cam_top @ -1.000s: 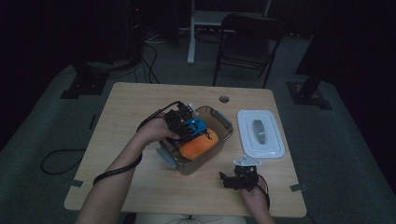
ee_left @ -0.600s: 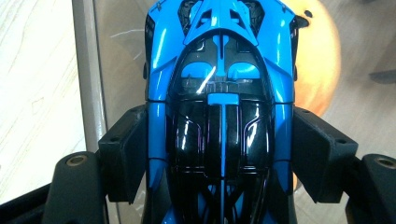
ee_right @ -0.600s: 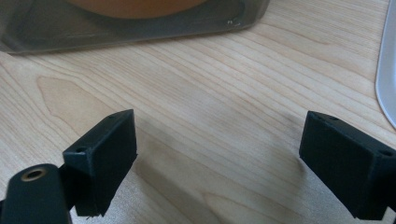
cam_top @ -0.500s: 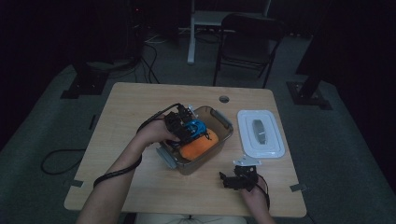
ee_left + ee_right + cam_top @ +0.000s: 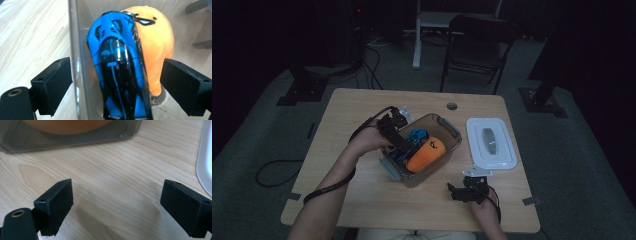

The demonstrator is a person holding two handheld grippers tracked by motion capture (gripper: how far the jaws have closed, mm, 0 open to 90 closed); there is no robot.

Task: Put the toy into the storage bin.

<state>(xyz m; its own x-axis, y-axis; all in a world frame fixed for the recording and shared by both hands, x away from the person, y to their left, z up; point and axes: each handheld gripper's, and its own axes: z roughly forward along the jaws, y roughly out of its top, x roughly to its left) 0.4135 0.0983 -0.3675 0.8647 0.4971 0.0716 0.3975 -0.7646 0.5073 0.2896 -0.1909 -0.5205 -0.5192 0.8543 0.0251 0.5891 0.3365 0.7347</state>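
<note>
- Counter (image 5: 362, 210): one wooden top, carrying everything listed below.
- Bin (image 5: 451, 127): one clear plastic tub sitting mid-counter, open on top. In the left gripper view its near wall is running up between the jaws, so one jaw is standing outside the bin and the other inside.
- Lid (image 5: 507, 150): one white lid lying flat to the right of the bin, well apart from it.
- Plush (image 5: 160, 42): one orange soft toy lying inside the bin, touching the car's far side.
- Car (image 5: 120, 72): one blue and black toy car inside the bin, lying against the near wall and leaning on the plush. Its long axis is running straight away from the left gripper, in line with the gripper's reach, nose pointing away.
- Left gripper (image 5: 116, 90): hovering over the bin; jaws have just been opening and are now standing wide, with the car between them but neither pad pressing on it. It reads as let go.
- Right gripper (image 5: 116, 207): resting low over bare counter in front of the bin, jaws wide apart with nothing between them.
- Judgement: the left hand is much the nearer to the car; the right is nearer the lid, so covering the bin probably falls to it.
</note>
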